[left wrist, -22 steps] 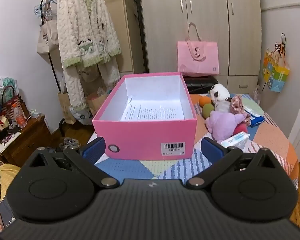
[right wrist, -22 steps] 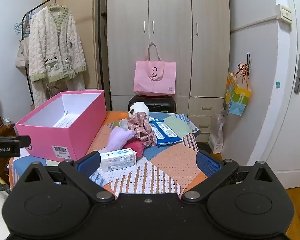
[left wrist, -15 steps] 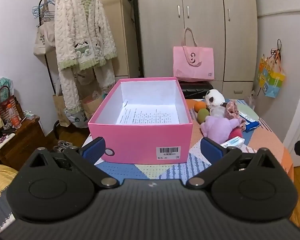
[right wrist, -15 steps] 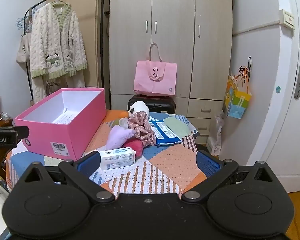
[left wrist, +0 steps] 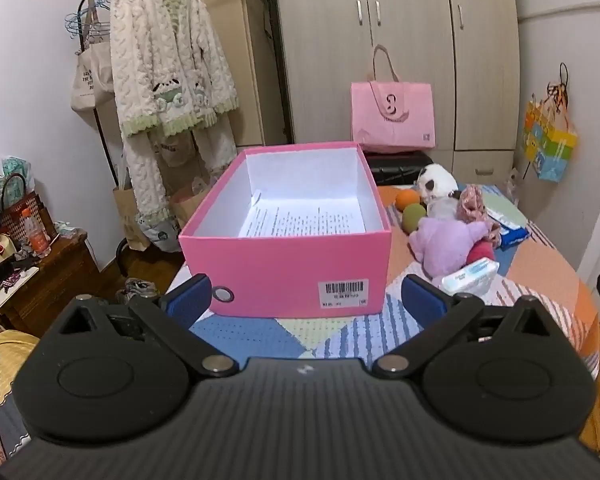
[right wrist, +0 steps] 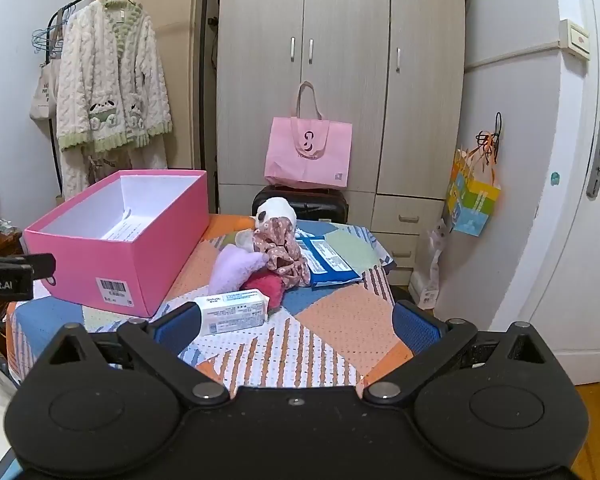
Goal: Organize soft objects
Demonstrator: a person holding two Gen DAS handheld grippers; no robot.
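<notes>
- The left gripper (left wrist: pixel 306 303) has its two blue fingers spread wide apart, and nothing is between them. It points at the near wall of the pink box (left wrist: pixel 288 272).
- The pink box stands open on the patchwork table cover (left wrist: pixel 252 336); a printed sheet of paper (left wrist: pixel 300 220) lies flat on its bottom.
- In the left view, the soft things lie in a heap at about 3 o'clock from the box: a purple plush toy (left wrist: pixel 444 244), a panda toy (left wrist: pixel 436 184), a floral cloth (left wrist: pixel 474 204), an orange ball (left wrist: pixel 406 200) and a green ball (left wrist: pixel 414 216).
- The right gripper (right wrist: pixel 296 328) is also spread wide and holds nothing.
- A white tissue pack (right wrist: pixel 232 311) lies just beside the tip of its left finger; I cannot tell if they touch.
- In the right view the heap is at 12 o'clock from the gripper, with a red soft piece (right wrist: pixel 266 284) under the purple toy, and a blue packet (right wrist: pixel 326 262) at 3 o'clock from the heap.
</notes>
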